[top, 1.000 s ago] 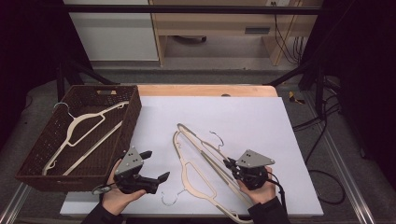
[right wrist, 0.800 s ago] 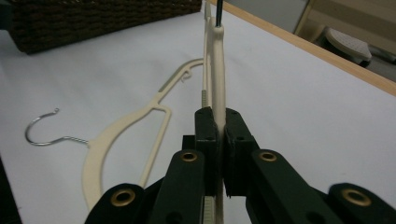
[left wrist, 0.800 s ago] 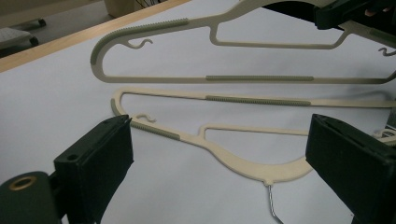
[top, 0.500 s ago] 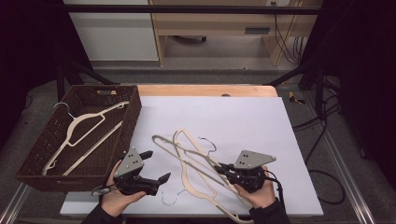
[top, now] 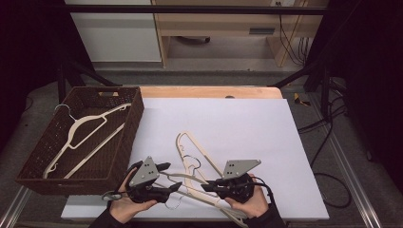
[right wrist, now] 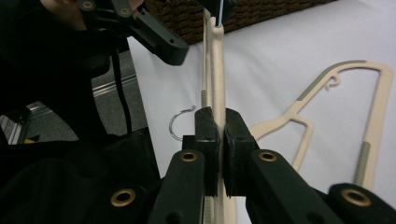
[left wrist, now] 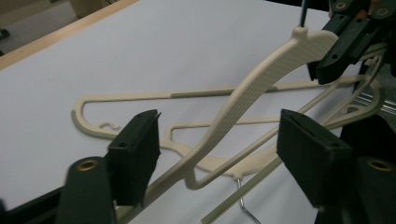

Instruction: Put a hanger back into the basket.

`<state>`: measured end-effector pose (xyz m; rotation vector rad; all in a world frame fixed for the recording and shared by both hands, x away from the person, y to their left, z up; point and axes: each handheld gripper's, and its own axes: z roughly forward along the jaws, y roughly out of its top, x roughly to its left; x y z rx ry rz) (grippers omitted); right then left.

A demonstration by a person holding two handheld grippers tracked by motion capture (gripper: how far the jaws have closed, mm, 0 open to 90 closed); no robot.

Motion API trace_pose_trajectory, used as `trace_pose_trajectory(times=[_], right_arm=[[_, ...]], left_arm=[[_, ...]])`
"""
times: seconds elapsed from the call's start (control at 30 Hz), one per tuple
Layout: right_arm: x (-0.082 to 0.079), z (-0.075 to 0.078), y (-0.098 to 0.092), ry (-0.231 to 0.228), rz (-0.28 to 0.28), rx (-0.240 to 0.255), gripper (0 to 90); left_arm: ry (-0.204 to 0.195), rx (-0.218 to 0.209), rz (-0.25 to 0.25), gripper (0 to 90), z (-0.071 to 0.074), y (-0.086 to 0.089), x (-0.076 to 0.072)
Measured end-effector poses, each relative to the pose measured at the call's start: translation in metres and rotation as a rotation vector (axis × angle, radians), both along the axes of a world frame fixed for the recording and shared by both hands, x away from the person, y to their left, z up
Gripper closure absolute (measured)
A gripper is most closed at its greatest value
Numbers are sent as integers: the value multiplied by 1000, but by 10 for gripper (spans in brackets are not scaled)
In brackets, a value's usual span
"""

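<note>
My right gripper is clamped tight on one cream hanger and has swung it left across the white table, toward my left gripper. The left jaws have just been closing, with the hanger's arm between them, but they are still apart. I think the handover toward the brown basket comes next.

Right gripper, pinched on the cream plastic clothes hanger, has shifted left across the white table sheet toward the left gripper, dragging that hanger with it. The hanger's shoulder now sits raised between the left gripper's jaws, which have just been closing around it; pads not yet touching. Second cream hanger now lies exposed behind.
</note>
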<state>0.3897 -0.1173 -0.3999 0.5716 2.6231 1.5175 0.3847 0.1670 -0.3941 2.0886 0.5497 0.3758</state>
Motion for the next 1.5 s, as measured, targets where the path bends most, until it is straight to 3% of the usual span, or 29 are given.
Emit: trace_pose_trajectory(times=[0.4, 0.53, 0.8, 1.0, 1.2, 1.4, 1.5], right_arm=[[-3, -2, 8, 5, 62, -16, 869], [-2, -3, 7, 11, 61, -20, 866], [2, -6, 3, -24, -38, -30, 772], [4, -7, 2, -40, -101, -24, 627], [5, -10, 3, -50, -139, -20, 528], [5, -4, -7, -72, -184, 62, 405], [7, 2, -23, -82, -257, 94, 308]], left_arm=[[27, 38, -42, 627, -4, -6, -2], [19, 67, -38, 654, -3, -8, -4], [71, 79, -65, 773, -4, -12, -7], [116, 72, -99, 828, -5, -15, -10], [165, 32, -130, 859, -6, -17, -10], [159, 9, -89, 865, -4, -12, -10], [155, -4, -71, 865, -2, -8, -8]])
